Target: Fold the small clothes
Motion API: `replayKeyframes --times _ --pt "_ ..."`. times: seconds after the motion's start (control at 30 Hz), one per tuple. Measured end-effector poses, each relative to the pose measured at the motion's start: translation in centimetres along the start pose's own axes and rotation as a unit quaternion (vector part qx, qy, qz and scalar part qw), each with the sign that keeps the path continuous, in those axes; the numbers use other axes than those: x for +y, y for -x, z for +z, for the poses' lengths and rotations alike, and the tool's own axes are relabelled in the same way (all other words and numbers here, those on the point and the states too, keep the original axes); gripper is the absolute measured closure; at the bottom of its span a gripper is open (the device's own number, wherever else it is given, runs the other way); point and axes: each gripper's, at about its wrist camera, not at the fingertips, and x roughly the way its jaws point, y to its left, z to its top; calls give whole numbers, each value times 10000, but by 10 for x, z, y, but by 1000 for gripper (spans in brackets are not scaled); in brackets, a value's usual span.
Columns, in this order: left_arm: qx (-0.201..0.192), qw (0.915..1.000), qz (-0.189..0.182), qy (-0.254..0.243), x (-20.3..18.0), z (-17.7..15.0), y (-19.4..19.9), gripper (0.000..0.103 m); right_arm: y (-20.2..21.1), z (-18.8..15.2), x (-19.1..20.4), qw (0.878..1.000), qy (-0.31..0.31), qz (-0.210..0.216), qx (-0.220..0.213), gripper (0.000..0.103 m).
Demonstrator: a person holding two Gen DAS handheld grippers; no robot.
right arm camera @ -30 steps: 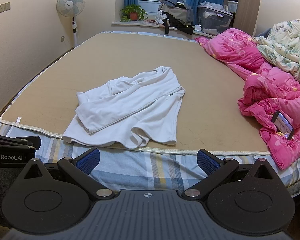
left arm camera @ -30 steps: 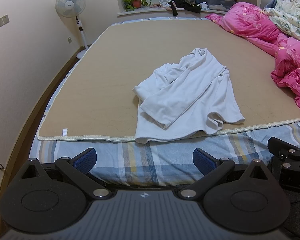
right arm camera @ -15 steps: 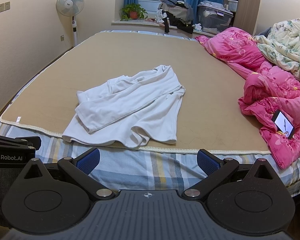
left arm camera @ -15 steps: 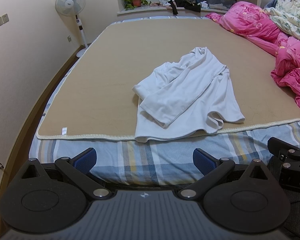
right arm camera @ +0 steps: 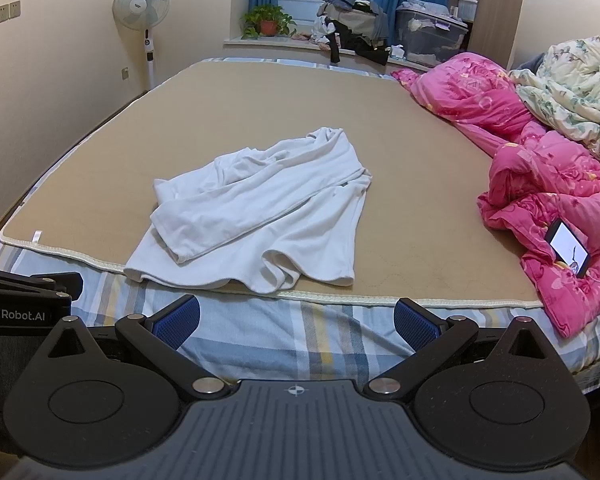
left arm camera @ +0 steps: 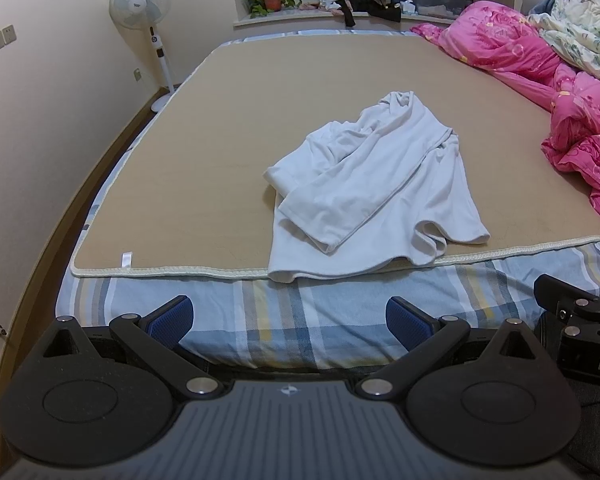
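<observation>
A crumpled white garment (left arm camera: 372, 196) (right arm camera: 260, 216) lies on the tan mat (left arm camera: 220, 140) (right arm camera: 260, 104) near the bed's front edge, its hem hanging slightly over the mat's border. My left gripper (left arm camera: 290, 318) is open, hovering over the striped sheet short of the garment. My right gripper (right arm camera: 296, 320) is open too, also in front of the garment with nothing between its blue pads. Each view shows the other gripper's body at its side edge.
A pink quilt (right arm camera: 540, 184) (left arm camera: 572, 112) with a lit phone (right arm camera: 568, 246) on it fills the bed's right side. A standing fan (left arm camera: 142, 4) is at the far left wall. A windowsill with a plant (right arm camera: 266, 20) and piled clothes runs behind the bed.
Both views have crept slightly forward toward the bed; the garment has not moved and both grippers stay open.
</observation>
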Motion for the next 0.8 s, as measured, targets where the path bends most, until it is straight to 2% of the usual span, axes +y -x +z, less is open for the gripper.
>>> replayKeyframes --times 0.23,0.47,0.53,0.67,0.73,0.8 --pt "124 9998 -46 121 4 9 -14 0 -11 0 -3 9999 3 72 87 1" --pt "277 9983 -57 513 36 61 -72 0 -46 32 -40 9993 -75 -163 -315 1" --pt "255 9979 34 587 47 86 -99 0 -71 50 -60 9992 -153 -161 -328 1" --pt "-36 9972 304 688 65 143 -166 0 -137 100 -102 9977 -477 -101 -469 1" --pt "48 9981 125 609 70 171 -213 0 -182 134 -120 9961 -643 -134 -594 1" --pt "453 9967 -179 643 72 195 -270 0 -236 168 -138 9948 -832 -121 -577 1"
